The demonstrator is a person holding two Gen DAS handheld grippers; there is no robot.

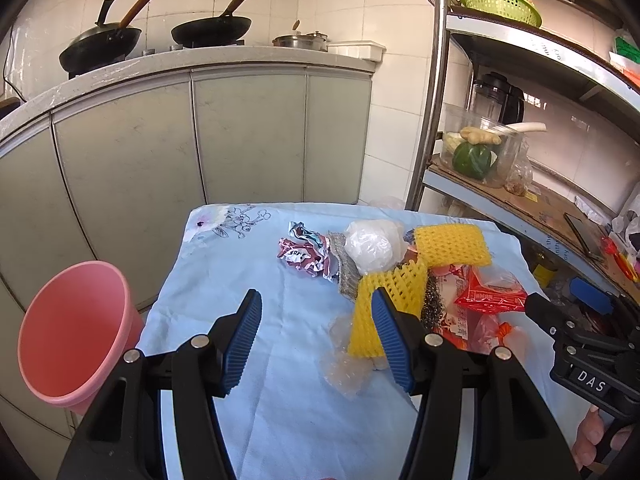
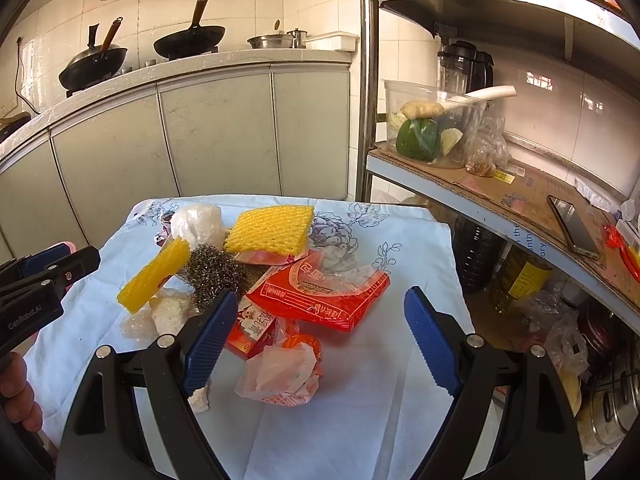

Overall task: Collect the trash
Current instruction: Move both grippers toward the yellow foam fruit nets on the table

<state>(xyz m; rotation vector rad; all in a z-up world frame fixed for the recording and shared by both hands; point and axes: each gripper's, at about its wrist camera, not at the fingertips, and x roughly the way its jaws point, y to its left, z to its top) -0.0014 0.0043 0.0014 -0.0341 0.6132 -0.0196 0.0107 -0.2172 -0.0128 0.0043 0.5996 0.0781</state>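
Lying heaped on the desk [image 1: 224, 280], the trash [image 2: 320, 292] waits beside a pink bin [image 1: 76, 332]. Both the left gripper [image 1: 316, 320] and right gripper [image 2: 320, 320] hover released, empty; best to pinch one loose wrapper cleanly, not the cloth.

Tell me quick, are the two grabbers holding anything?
Left gripper: open, holding nothing.
Right gripper: open, holding nothing.
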